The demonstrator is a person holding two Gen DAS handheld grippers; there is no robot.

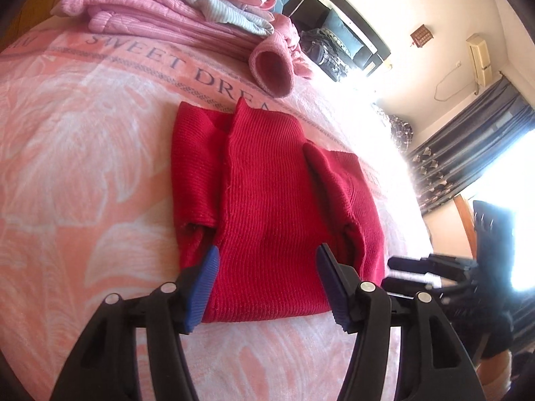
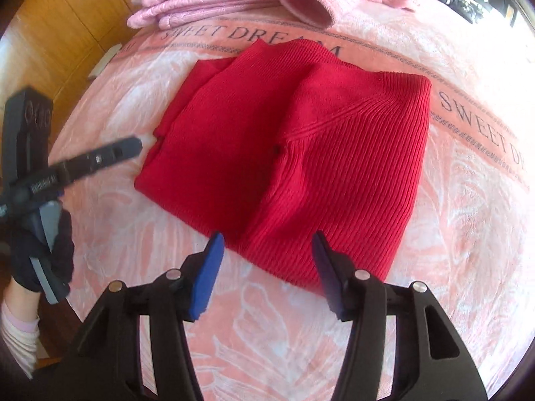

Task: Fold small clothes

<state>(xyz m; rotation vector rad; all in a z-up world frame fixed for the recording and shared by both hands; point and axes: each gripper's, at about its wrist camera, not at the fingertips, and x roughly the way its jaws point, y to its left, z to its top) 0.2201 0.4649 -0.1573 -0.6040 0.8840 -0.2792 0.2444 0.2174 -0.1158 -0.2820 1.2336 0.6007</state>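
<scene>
A bed is covered by a pink blanket (image 2: 434, 220) printed with pale leaves and the words "SWEET DREAM". A folded red knit garment (image 2: 301, 153) is laid flat at its middle — beyond it, a pile of pink and striped clothes (image 1: 174, 10) is stacked, a pink cuff (image 1: 272, 67) gaping open beside it.

Your left gripper (image 1: 267, 287) hangs with its jaws wide apart over the near edge of the red sweater (image 1: 267, 200); nothing sits between the fingers but knit. Your right gripper (image 2: 265, 274) is spread the same way at the sweater's (image 2: 294, 153) near corner. The blanket (image 2: 301, 351) below both of you is bare, so you have room to pull back. To your left, bare blanket (image 1: 83, 183) lies open. Beyond the sweater, the pink pile (image 1: 167, 10) and a pink cuff (image 1: 272, 67) block the far side. The two grippers sit near each other beside the sweater.
</scene>
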